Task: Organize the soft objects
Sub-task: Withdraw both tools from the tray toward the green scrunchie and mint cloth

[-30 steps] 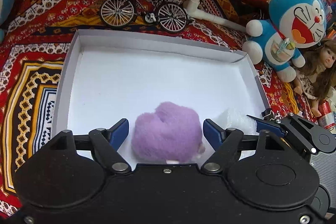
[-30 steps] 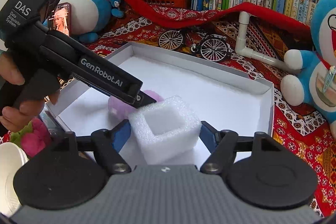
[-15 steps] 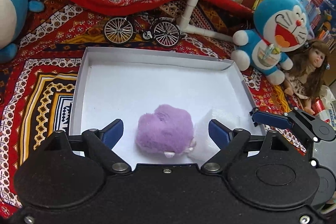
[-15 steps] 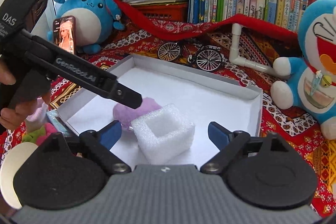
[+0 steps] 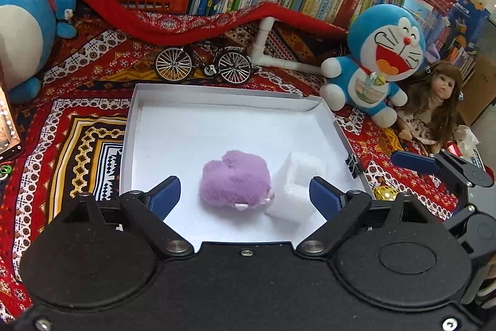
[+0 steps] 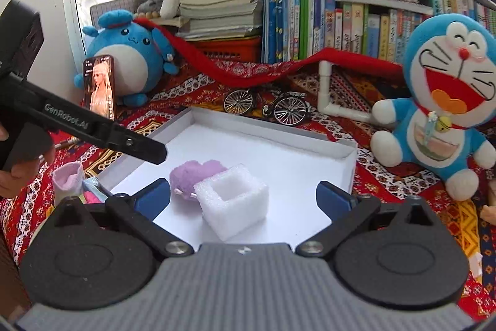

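A purple plush (image 5: 235,182) and a white foam block (image 5: 297,182) lie side by side, touching, in the near part of a shallow white tray (image 5: 217,126). My left gripper (image 5: 245,191) hovers above and behind the plush, its jaws opening and touching nothing. My right gripper (image 6: 245,196) hangs over the foam block (image 6: 232,200) with its jaws opening wide, well clear of the block's sides. In the right wrist view the plush (image 6: 192,172) peeks out behind the block, and a left finger (image 6: 148,149) reaches over the tray's (image 6: 279,151) left edge.
A Doraemon plush (image 5: 378,58) and a doll (image 5: 434,101) sit right of the tray. A model bicycle (image 5: 203,65) and a white pipe (image 5: 266,45) lie behind it. A round blue plush (image 6: 130,61), a phone (image 6: 99,86) and a pink sock (image 6: 68,179) are to the left. Books line the back.
Both grippers have drawn back and risen away from the tray while their jaws widened. The plush and the foam block stay where they lay.
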Available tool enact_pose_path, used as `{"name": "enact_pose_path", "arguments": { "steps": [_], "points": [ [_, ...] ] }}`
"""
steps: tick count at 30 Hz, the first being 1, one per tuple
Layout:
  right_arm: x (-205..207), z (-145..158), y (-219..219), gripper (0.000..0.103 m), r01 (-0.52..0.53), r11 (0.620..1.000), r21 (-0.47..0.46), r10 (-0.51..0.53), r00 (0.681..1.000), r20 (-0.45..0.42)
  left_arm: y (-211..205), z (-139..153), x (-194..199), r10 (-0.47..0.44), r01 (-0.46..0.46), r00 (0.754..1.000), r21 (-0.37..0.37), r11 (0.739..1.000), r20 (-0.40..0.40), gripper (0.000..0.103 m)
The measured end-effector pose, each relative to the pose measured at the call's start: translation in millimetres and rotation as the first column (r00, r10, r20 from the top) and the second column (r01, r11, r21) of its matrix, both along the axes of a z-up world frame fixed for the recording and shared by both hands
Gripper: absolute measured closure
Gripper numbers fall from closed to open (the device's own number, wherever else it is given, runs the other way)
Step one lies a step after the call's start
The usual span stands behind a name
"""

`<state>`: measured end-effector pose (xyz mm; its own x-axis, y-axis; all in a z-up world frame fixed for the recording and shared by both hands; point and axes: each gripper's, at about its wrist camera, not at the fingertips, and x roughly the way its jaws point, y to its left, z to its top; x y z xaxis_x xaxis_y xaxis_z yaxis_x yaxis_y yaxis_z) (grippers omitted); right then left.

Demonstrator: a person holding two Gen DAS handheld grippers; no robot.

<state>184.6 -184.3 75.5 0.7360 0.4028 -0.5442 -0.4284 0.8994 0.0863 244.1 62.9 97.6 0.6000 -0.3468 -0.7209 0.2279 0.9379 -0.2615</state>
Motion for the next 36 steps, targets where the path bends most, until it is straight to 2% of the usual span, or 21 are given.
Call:
{"name": "enact_pose_path", "arguments": {
  "steps": [18, 27, 36],
  "points": [
    [-60, 24, -27, 0.0, 0.063, 0.997, 0.036, -0.067, 0.989, 0.131, 11, 16, -69, -0.035, 0.04, 0.996, -0.052, 0.998, 0.085, 0.011],
    [-89, 26, -31, 0.0, 0.067, 0.997, 0.05, -0.074, 0.984, 0.162, 15, 21, -102, -0.047, 0.056, 0.987, -0.059, 0.997, 0.152, 0.01],
    [-114, 17, -40, 0.0, 0.103, 0.991, 0.083, -0.115, 0.98, 0.164, 34, 15, -152, 0.02, 0.005, 0.969, -0.098, 0.995, 0.247, 0.006]
  ]
}}
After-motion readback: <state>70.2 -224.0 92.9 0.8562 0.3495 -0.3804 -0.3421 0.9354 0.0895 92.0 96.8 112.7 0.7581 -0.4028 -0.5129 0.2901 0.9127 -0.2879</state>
